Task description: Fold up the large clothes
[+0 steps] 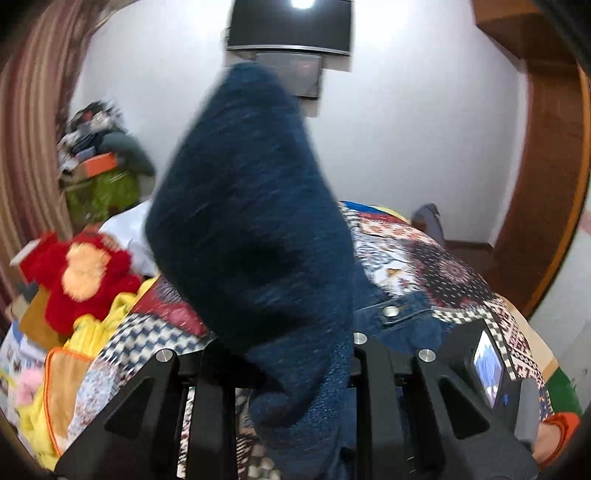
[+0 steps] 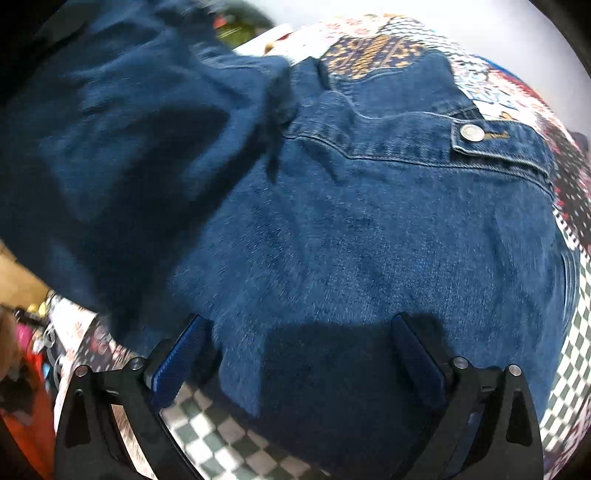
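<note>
Left wrist view first: the denim jacket (image 1: pixel 251 229) fills the middle of my sight, a big blurred fold of dark blue cloth rising up between the fingers of my left gripper (image 1: pixel 291 369). That claw is pinched on the denim, the fabric bunched right in its grip and hanging tall in front of the lens. Below and to the right, more of the jacket lies flat on the patchwork bedspread (image 1: pixel 436 266), with a silver snap button (image 1: pixel 390 311) showing near the hem.

Over on the right wrist view, the jacket (image 2: pixel 369 229) lies spread across the bed, its back panel wide and smooth, a buttoned tab (image 2: pixel 480 134) up at the right. The lifted part looms dark and blurred at upper left. My right gripper (image 2: pixel 299 354) has its blue-padded fingers (image 2: pixel 181 354) held wide apart, hovering low above the near edge of the denim, gripping nothing. Checkered cloth of the bedspread (image 2: pixel 207 439) peeks out under the left finger.

Further out in the left view: a red plush toy (image 1: pixel 77 273) and yellow fabric (image 1: pixel 99 325) heaped at the bed's left side, a striped curtain (image 1: pixel 29 129) beyond, a dark screen (image 1: pixel 288 29) on the white wall, and a wooden door frame (image 1: pixel 546 184) at right.
</note>
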A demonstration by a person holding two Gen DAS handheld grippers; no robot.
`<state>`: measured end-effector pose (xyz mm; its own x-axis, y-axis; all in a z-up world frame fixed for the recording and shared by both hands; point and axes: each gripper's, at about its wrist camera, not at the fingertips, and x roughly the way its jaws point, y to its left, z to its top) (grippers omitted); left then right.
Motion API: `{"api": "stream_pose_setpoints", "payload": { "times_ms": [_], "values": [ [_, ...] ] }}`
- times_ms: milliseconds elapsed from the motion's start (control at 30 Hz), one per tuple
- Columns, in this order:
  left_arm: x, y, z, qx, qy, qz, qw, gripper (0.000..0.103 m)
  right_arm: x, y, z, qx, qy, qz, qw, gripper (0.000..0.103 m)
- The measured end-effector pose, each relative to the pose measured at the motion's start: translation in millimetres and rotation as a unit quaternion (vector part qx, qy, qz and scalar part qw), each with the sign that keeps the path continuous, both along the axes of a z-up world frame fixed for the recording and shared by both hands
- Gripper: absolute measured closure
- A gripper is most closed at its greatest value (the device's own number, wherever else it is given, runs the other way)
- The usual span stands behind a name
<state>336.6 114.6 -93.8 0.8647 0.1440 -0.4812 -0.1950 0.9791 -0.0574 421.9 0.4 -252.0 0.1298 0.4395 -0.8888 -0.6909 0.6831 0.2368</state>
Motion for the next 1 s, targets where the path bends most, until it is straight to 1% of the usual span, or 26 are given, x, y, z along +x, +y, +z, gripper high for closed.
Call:
{"api": "stream_pose_setpoints", "payload": {
  "times_ms": [67, 167, 267, 333, 400, 433, 467, 500, 533, 600, 633, 667, 733, 767, 800, 833, 867, 900, 933, 967, 1000],
  "values": [
    [8.8, -17.4, 4.3, 0.014, -0.001, -0.022, 0.9997, 0.081, 7.7, -19.4, 10.5, 0.02, 0.01, -0.02, 1.0, 0.003],
    [17.5, -51.9, 5.7, 0.038, -0.002, -0.069, 0.9969, 0.081, 16.6, -68.0, 31.5, 0.048, 0.001, -0.082, 0.995, 0.003],
    [22.7, -89.9, -1.8, 0.069, 0.006, -0.116, 0.9909, 0.081, 21.4, -130.0, 53.8, 0.061, -0.023, -0.151, 0.986, 0.003],
    [25.5, -116.9, -12.1, 0.088, 0.02, -0.149, 0.9847, 0.081, 19.7, -169.5, 67.9, 0.052, -0.049, -0.197, 0.978, 0.003],
    [29.5, -145.5, -28.9, 0.11, 0.052, -0.181, 0.9759, 0.081, 16.9, -209.5, 79.5, 0.044, -0.068, -0.235, 0.969, 0.003],
    [30.9, -161.5, -41.6, 0.12, 0.075, -0.206, 0.9684, 0.081, 14.1, -228.0, 84.2, 0.042, -0.072, -0.252, 0.964, 0.003],
    [30.3, -170.9, -50.1, 0.123, 0.089, -0.221, 0.9635, 0.081, 11.1, -244.6, 87.6, 0.041, -0.074, -0.266, 0.96, 0.003],
    [29.0, -181.6, -62.0, 0.126, 0.107, -0.239, 0.9569, 0.081, 6.3, -259.4, 90.6, 0.04, -0.077, -0.28, 0.956, 0.003],
    [28.3, -187.8, -69.0, 0.129, 0.118, -0.248, 0.9528, 0.081, 1.9, -268.7, 92.2, 0.04, -0.079, -0.288, 0.954, 0.003],
    [22.6, -203.0, -90.0, 0.149, 0.15, -0.272, 0.9387, 0.081, -8.9, -287.5, 93.8, 0.041, -0.08, -0.302, 0.949, 0.003],
    [19.1, -206.4, -98.0, 0.163, 0.161, -0.276, 0.9334, 0.078, -15.4, -295.7, 94.0, 0.043, -0.079, -0.309, 0.947, 0.003],
    [15.3, -209.2, -102.6, 0.171, 0.165, -0.278, 0.9305, 0.076, -19.7, -298.3, 94.1, 0.044, -0.079, -0.31, 0.946, 0.003],
    [8.0, -209.9, -109.9, 0.181, 0.168, -0.279, 0.928, 0.066, -28.4, -302.6, 92.3, 0.043, -0.076, -0.308, 0.947, 0.003],
    [3.5, -207.9, -109.3, 0.177, 0.172, -0.282, 0.927, 0.064, -33.9, -301.5, 92.0, 0.041, -0.076, -0.305, 0.949, 0.003],
    [0.4, -204.4, -107.1, 0.172, 0.174, -0.285, 0.9268, 0.058, -38.7, -299.6, 92.5, 0.039, -0.077, -0.301, 0.95, 0.003],
    [-3.5, -202.1, -104.0, 0.163, 0.177, -0.29, 0.9262, 0.046, -41.9, -299.6, 92.5, 0.039, -0.077, -0.297, 0.951, 0.003],
    [-9.6, -198.3, -99.0, 0.145, 0.182, -0.299, 0.9255, 0.038, -42.0, -298.6, 91.6, 0.039, -0.078, -0.294, 0.952, 0.003],
    [-14.0, -197.7, -96.3, 0.128, 0.182, -0.305, 0.9259, 0.023, -44.7, -295.6, 91.0, 0.04, -0.078, -0.289, 0.953, 0.003],
    [-20.3, -198.8, -92.1, 0.115, 0.18, -0.309, 0.9267, 0.017, -46.4, -292.7, 91.4, 0.043, -0.078, -0.286, 0.954, 0.003],
    [-28.2, -192.1, -86.1, 0.098, 0.175, -0.309, 0.9298, 0.012, -47.6, -288.6, 91.1, 0.046, -0.079, -0.281, 0.955, 0.003],
    [-34.7, -189.0, -81.3, 0.093, 0.171, -0.304, 0.9327, 0.012, -48.0, -285.1, 91.8, 0.049, -0.081, -0.277, 0.956, 0.003]
  ]
}}
